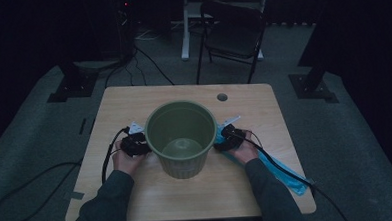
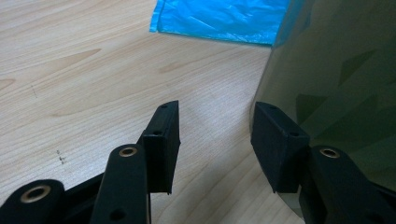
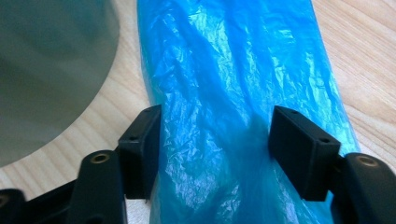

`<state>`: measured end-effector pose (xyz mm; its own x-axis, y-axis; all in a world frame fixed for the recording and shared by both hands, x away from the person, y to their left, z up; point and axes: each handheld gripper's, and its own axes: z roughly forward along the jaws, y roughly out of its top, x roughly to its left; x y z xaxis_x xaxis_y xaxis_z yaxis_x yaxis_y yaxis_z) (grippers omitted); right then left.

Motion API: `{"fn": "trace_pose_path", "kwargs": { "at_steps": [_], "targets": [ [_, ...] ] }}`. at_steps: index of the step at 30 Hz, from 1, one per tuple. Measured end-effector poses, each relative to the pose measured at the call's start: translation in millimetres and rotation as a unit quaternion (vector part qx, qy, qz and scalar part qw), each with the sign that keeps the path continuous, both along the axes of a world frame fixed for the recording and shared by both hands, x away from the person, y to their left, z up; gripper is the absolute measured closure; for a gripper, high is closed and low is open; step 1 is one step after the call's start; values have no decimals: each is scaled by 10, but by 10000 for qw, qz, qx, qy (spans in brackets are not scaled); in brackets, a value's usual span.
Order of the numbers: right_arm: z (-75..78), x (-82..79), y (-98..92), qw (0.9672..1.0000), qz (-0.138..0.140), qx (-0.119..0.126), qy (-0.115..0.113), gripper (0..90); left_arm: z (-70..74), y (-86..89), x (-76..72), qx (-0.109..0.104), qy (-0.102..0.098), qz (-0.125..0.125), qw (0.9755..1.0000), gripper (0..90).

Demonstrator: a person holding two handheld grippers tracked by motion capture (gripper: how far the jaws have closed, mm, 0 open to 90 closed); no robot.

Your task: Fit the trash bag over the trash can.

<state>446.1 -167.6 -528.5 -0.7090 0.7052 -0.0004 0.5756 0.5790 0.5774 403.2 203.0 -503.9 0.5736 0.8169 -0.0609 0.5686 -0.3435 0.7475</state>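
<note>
Blue plastic bag [image 3: 233, 107] lies flat on the wooden table [image 1: 148, 95], just right of the green bin [image 1: 181, 139], its long axis running from beside the bin back toward the person's near-right table corner. We see both hands flank the bin in the high view: left tongs [image 1: 134, 144] at the bin's left wall, right tongs [image 1: 229, 137] at its right wall, over the bag. In the right gripper view, we look straight along the bag: right tongs' jaws stand wide apart w/ the folded plastic running lengthwise between them, one jaw at each long edge, not yet pinching. So the bag sits directly under the right tongs, lined up w/ the view, not across it; a squeeze would gather its width. In the left gripper view, left tongs [image 2: 215, 140] are also spread wide, holding nothing; one jaw is close against the bin wall [image 2: 336, 84], the other over bare wood, bag far off. We judge the right hand far nearer the bag.
</note>
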Motion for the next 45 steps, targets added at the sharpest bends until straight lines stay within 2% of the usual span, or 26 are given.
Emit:
{"fn": "trace_pose_path", "kwargs": {
  "at_steps": [2, 5, 11, 15, 17, 18, 22, 27, 30, 34, 35, 45],
  "targets": [
    [1, 9, -4, 10000, -30, 4, -6, 388, 0, -1, 0, 0, -3, -6, 10000, 524],
    [9, 40, -25, 10000, -80, 8, -4, 458, 1, -3, -2, -1, -5, -13, 10000, 524],
    [39, 76, -69, 9998, -201, -61, 6, 736, 9, 5, -8, -11, -19, -18, 10000, 524],
    [56, 71, -91, 9992, -253, -297, -58, 865, 11, 7, -8, -21, -25, -18, 10000, 524],
    [54, 67, -105, 9991, -284, -312, -74, 865, 11, 7, -8, -21, -25, -18, 10000, 524],
    [57, 62, -166, 9988, -390, -286, -95, 892, 13, 9, -9, -27, -29, -21, 10000, 524],
    [123, 42, -297, 9985, -499, -188, -94, 895, 11, 7, -7, -26, -20, -23, 10000, 525],
    [274, 14, -436, 9979, -612, -61, -204, 896, 12, 4, -9, -26, -23, -25, 10000, 524],
    [418, -8, -551, 9971, -689, 31, -317, 896, 13, 6, -10, -25, -24, -18, 10000, 525],
    [509, -26, -627, 9964, -744, 136, -383, 896, 15, 9, -11, -26, -29, -12, 10000, 525],
    [590, -41, -688, 9956, -795, 219, -444, 896, 14, 12, -10, -25, -26, -10, 10000, 524],
    [905, -96, -853, 9920, -902, 459, -750, 896, 15, 11, -11, -24, -40, -5, 10000, 525]
  ]
}}
